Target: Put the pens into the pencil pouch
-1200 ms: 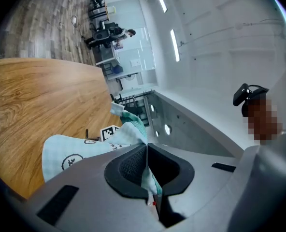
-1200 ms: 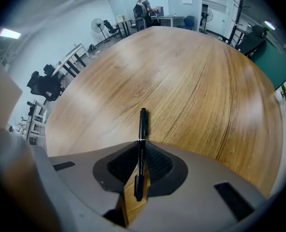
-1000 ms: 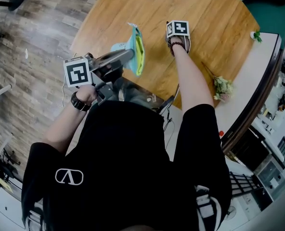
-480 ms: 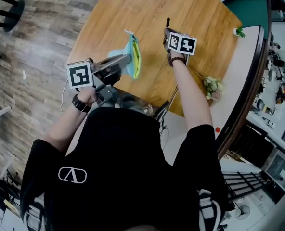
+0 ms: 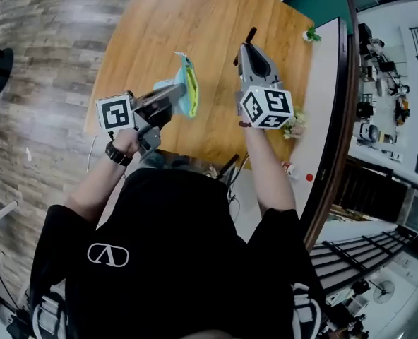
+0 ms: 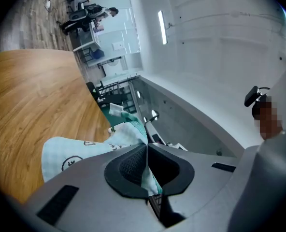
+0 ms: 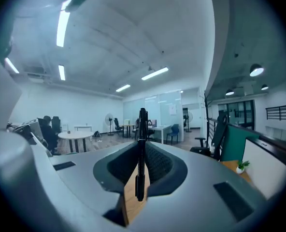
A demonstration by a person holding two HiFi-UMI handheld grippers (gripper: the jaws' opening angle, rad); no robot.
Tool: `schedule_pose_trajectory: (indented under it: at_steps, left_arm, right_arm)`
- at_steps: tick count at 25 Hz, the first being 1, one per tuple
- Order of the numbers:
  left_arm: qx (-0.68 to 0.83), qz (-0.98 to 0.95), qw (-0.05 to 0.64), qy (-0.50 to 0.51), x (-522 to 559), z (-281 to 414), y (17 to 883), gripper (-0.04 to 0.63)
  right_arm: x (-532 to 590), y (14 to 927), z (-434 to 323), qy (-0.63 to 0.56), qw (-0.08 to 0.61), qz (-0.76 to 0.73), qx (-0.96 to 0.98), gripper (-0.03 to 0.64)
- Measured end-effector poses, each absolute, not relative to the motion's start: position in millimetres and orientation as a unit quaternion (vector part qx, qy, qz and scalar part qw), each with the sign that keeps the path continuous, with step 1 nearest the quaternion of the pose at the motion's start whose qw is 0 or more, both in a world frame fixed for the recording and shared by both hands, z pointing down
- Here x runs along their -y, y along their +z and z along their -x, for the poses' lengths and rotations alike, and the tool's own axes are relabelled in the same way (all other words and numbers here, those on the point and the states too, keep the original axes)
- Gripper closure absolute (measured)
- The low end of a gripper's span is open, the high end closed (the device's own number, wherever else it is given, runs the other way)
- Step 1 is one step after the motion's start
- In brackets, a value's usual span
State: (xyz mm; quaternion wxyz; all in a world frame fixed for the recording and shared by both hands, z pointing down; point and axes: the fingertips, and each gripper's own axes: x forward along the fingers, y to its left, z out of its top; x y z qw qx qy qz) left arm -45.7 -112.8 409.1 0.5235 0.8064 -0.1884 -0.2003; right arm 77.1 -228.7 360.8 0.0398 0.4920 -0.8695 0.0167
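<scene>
A light blue-green pencil pouch (image 5: 186, 90) with a yellow-green lining hangs above the round wooden table (image 5: 195, 20). My left gripper (image 5: 181, 92) is shut on its edge. In the left gripper view the checked fabric of the pouch (image 6: 75, 151) is pinched between the pads of the left gripper (image 6: 147, 151). My right gripper (image 5: 246, 48) is raised to the right of the pouch and points level. It is shut on a black pen (image 5: 250, 35). In the right gripper view the pen (image 7: 142, 129) stands upright between the pads of the right gripper (image 7: 141, 153).
A small bunch of flowers (image 5: 294, 127) lies at the table's right edge. A little potted plant (image 5: 310, 35) stands on the white counter (image 5: 329, 83) beyond it. Wood-plank floor lies to the left of the table.
My right gripper has risen well off the table with the pen and tipped from pointing down to level. My left gripper has lifted the pouch a little.
</scene>
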Motion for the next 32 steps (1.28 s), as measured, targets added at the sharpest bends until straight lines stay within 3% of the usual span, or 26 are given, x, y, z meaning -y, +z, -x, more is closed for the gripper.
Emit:
schedule_pose_trajectory:
  at_steps: [5,13,20,32]
  left_arm:
    - [0.171,-0.813,0.521,-0.196,124.7,26.3,395.8,0.586]
    - [0.154,-0.820,0.515,-0.194,133.1,15.9,382.3,0.586]
    - [0.152,-0.821,0.514,-0.195,139.2,14.3,377.8,0.586]
    - [0.153,-0.824,0.503,-0.212,141.8,18.6,362.8,0.586]
  right_arm:
    - [192.6,327.4,-106.6,-0.038,-0.020,-0.524,0.851,0.574]
    - [179.3,314.8,-117.6,-0.048,-0.041,-0.543,0.837,0.574]
    - [160.8,270.3,-67.8,-0.055,-0.093,-0.481,0.870,0.574]
    - [139.2,274.0,-9.1,-0.053,-0.083,-0.419,0.903,0.572]
